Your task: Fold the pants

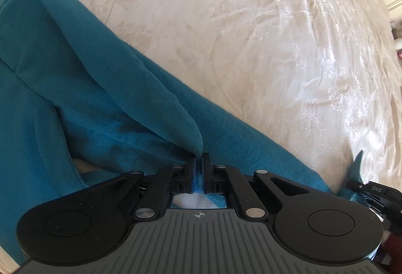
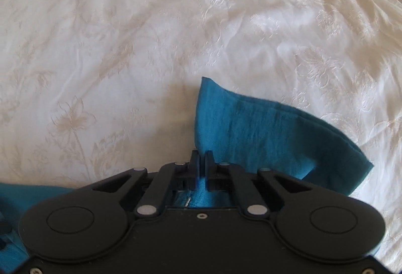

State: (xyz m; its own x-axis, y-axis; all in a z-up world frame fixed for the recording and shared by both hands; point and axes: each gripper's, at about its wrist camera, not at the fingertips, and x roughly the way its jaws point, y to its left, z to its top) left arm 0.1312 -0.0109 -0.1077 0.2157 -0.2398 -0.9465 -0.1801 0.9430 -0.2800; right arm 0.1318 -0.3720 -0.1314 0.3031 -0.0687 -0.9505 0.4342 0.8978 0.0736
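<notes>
The teal pants lie on a bed under a cream bedspread woven with pale flowers. In the left wrist view the fabric fills the 9 o'clock side and runs down toward 4 o'clock, with a raised fold climbing from the gripper toward 10 o'clock. The left gripper has its jaws pressed nearly together on that fold, a thin strip of teal cloth showing between them. At about 4 o'clock in the same view a small peak of cloth stands up just beside another black gripper at the picture's edge.

In the right wrist view the right gripper is likewise closed tight on the pants, with cloth visible in the narrow slot between its jaws. From there a flap of fabric spreads toward 3 o'clock, its upper corner pointing to 12. More teal shows at 8 o'clock, low beside the gripper body. The bedspread covers everything beyond.
</notes>
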